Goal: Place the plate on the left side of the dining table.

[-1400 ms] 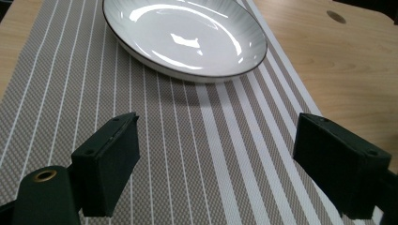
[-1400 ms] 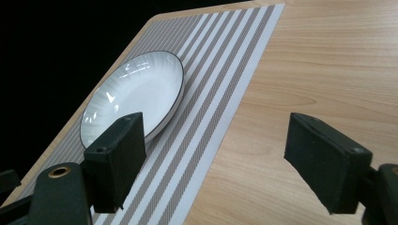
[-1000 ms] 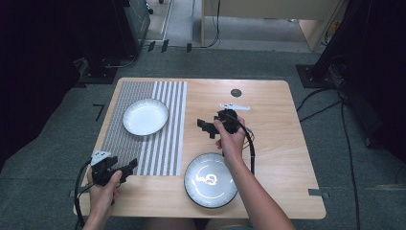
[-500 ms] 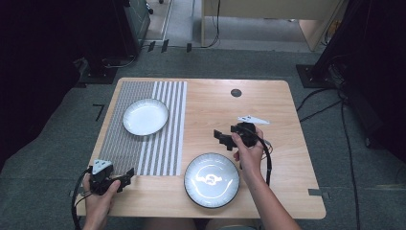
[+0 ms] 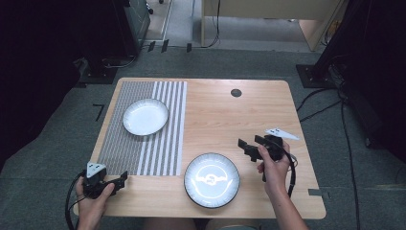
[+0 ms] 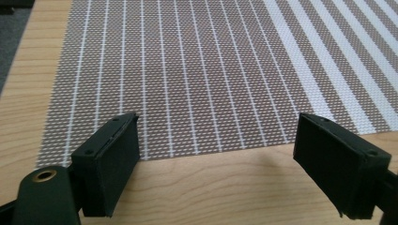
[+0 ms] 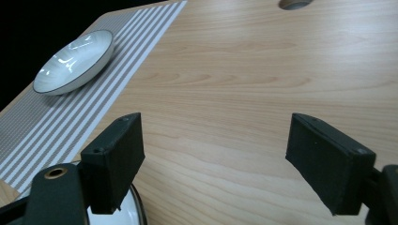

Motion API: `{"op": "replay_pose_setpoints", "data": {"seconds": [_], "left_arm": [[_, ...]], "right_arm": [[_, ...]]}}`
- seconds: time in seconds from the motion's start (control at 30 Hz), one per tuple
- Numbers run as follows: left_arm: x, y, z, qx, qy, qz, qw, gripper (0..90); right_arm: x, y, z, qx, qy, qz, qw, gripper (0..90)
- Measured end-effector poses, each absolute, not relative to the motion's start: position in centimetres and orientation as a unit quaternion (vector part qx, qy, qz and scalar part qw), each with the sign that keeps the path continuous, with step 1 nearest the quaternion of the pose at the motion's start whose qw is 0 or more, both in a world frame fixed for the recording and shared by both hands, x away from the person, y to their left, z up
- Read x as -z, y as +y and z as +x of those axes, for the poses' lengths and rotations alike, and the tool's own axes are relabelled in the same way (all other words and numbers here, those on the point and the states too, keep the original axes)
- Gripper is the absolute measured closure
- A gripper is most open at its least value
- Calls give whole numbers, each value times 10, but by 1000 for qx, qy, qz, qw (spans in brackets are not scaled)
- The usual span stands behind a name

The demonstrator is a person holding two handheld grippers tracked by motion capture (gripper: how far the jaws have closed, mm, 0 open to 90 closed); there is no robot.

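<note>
- Grippers over a wooden table (image 5: 215, 110), both with jaws spread wide and holding nothing, as I watch from the high view.
- My right gripper (image 5: 249, 145) hovers at the right side, just right of the near plate (image 5: 211, 179), apart from it, its long axis running roughly left-right with the jaws pointing left toward the table's middle.
- From the right gripper view, the near plate's rim (image 7: 136, 213) sits just under the left jaw, while the far plate (image 7: 75, 61) lies well off on the striped placemat (image 7: 56, 126).
- My left gripper (image 5: 118, 181) rests at the near left corner, jaws pointing right and slightly far, at the placemat's near edge (image 6: 187, 93).
- Both plates are round and lie flat, so neither points any way.
</note>
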State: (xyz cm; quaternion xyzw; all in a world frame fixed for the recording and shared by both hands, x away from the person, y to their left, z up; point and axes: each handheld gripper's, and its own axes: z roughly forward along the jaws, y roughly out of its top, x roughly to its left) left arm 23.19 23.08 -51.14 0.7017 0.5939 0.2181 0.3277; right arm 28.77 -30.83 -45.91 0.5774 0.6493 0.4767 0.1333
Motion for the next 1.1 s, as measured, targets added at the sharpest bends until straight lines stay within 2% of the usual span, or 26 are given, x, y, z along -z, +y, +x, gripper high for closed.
{"op": "replay_pose_setpoints", "data": {"seconds": [0.73, 1.1], "left_arm": [[515, 250, 230, -243, 599, 698, 309, 148], [517, 247, 228, -256, 592, 701, 304, 143]], "right_arm": [[490, -418, 222, -438, 601, 642, 187, 192], [508, -451, 194, -416, 585, 667, 201, 191]]}}
